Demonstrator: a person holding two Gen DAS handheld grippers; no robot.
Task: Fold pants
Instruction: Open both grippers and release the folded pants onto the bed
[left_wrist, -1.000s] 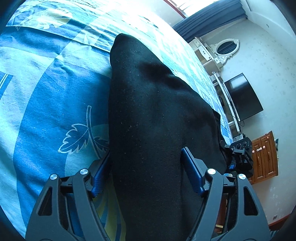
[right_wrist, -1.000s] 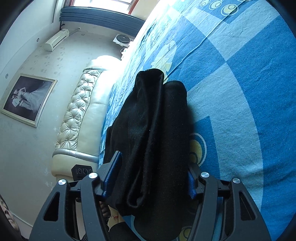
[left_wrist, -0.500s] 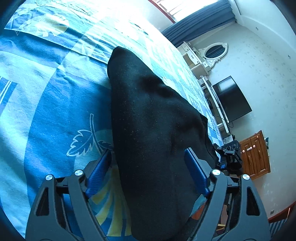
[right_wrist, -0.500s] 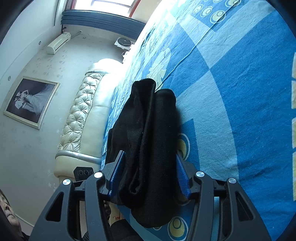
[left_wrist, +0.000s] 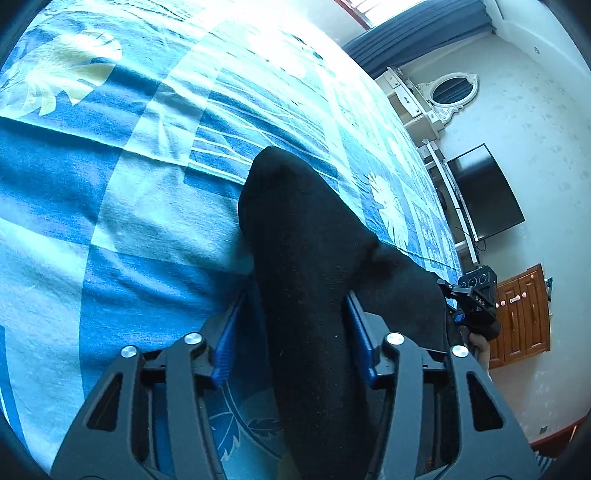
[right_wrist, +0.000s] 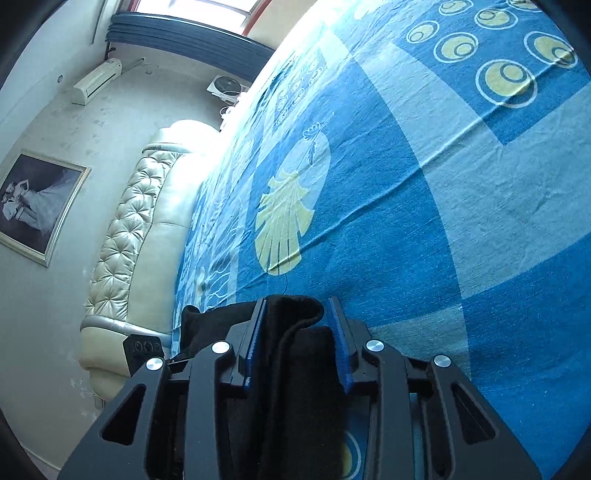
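Both the left gripper (left_wrist: 291, 332) and right gripper (right_wrist: 295, 339) clamp the black pants (left_wrist: 306, 258), whose long axis extends forward across the bedspread (left_wrist: 110, 221).

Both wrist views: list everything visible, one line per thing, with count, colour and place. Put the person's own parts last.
pants: one, black, on the bed, gripped at two spots
bedsheet: one, blue with pale patches and yellow prints, covering the bed
headboard: one, cream, tufted, at the bed's end
framed picture: one, dark, on the wall
air conditioner: one, white, high on the wall
television: one, black, wall side
cabinet: one, brown wood, by the wall
oval mirror: one, white frame
left gripper: one, black, blue pads, pants between them
right gripper: one, black, blue pads, pants between them
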